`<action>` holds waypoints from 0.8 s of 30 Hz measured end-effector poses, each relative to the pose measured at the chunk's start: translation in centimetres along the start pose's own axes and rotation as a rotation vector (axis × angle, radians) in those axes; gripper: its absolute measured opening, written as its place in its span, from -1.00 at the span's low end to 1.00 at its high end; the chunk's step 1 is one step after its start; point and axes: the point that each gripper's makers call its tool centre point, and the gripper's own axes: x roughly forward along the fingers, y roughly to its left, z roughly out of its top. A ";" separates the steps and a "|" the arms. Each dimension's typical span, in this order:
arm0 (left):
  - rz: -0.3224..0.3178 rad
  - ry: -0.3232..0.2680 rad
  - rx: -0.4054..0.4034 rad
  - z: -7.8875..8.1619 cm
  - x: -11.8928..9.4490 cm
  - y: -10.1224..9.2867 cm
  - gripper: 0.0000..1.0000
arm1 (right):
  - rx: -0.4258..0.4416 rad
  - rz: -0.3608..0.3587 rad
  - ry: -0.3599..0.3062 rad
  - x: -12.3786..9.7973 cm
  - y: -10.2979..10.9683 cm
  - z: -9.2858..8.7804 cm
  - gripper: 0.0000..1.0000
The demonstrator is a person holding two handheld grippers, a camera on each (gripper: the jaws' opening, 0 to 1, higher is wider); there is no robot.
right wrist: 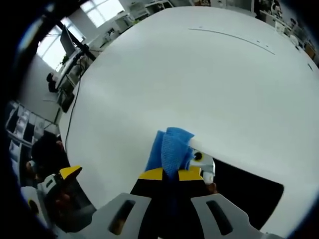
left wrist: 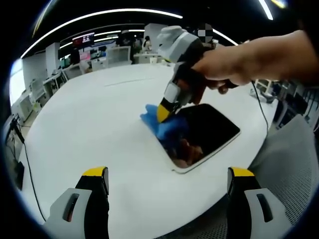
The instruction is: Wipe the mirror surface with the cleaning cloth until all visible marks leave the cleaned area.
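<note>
1. A rectangular mirror with a white frame and dark reflective glass point(left wrist: 204, 133) lies flat near the edge of a large round white table point(left wrist: 89, 124).
2. The right gripper point(left wrist: 163, 110), grey with yellow-tipped black jaws and held by a person's hand point(left wrist: 239, 62), pinches a crumpled blue cleaning cloth point(left wrist: 159, 124) and presses it onto the mirror's far-left corner.
3. In the right gripper view, the blue cleaning cloth point(right wrist: 170, 149) bunches up between the closed jaws of the right gripper point(right wrist: 170, 174), with the mirror point(right wrist: 244, 194) dark just beside it.
4. The left gripper point(left wrist: 168, 179) hovers over the table edge short of the mirror, jaws spread wide and empty.
5. The mirror's glass is too dark to tell whether any marks are on it.
</note>
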 end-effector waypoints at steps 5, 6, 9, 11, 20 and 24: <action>-0.001 0.001 0.003 0.0 -0.1 -0.1 0.99 | 0.005 -0.008 0.002 -0.2 -0.8 -0.2 -0.96; -0.001 0.001 0.003 0.1 -0.1 -0.1 0.99 | 0.006 -0.010 0.002 -0.3 -0.9 -0.2 -0.96; -0.002 0.002 0.004 0.1 -0.1 -0.1 0.99 | 0.007 -0.014 0.004 -0.4 -1.3 -0.3 -0.96; -0.002 0.001 0.004 0.1 -0.1 -0.1 0.99 | 0.008 -0.015 0.005 -0.4 -1.5 -0.4 -0.95; -0.002 0.003 0.006 0.1 -0.2 -0.2 0.99 | 0.008 -0.023 0.007 -0.8 -1.9 -0.7 -0.95; -0.003 0.004 0.010 0.1 -0.2 -0.2 0.99 | 0.011 -0.030 0.007 -1.1 -2.4 -1.0 -0.95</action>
